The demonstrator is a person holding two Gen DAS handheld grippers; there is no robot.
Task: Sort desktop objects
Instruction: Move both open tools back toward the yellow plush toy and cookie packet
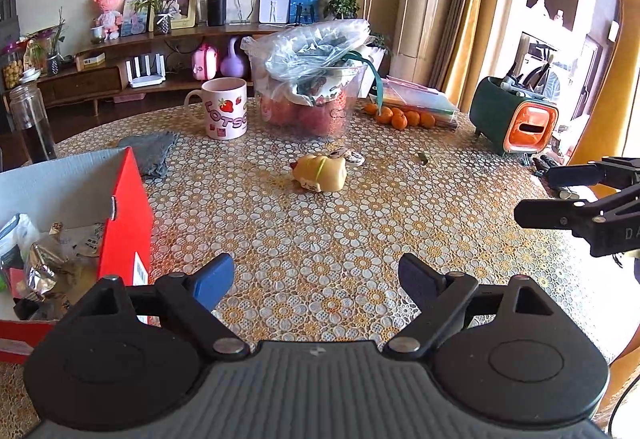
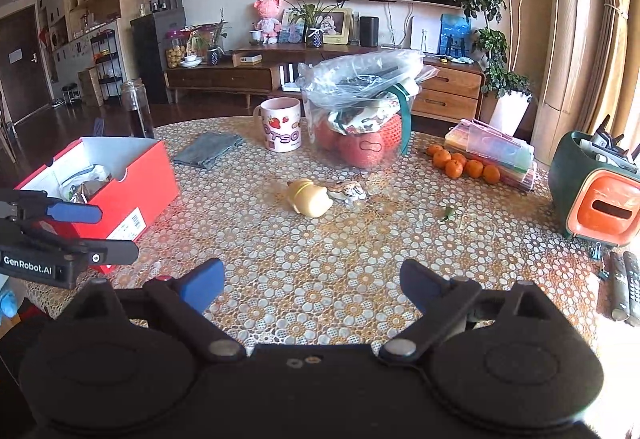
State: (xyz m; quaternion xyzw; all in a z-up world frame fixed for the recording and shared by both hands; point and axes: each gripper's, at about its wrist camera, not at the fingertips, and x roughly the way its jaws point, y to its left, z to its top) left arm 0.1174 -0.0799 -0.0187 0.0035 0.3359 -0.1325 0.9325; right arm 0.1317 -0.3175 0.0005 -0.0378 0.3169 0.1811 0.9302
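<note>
Yellow toy figure (image 1: 320, 173) lies on its side on the floral tablecloth (image 1: 360, 239), well ahead of both claws. Left gripper (image 1: 316, 279) spread wide, holding nothing; red box (image 1: 128, 215) just to its left. Right gripper (image 2: 312, 285) likewise wide and empty, remotes (image 2: 622, 285) at its right.

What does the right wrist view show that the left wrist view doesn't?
Only the right wrist view shows the remote controls and the left gripper from outside. Only the left wrist view shows the right gripper from outside and the yellow giraffe figure. Both show the red box, the mug and the yellow toy.
</note>
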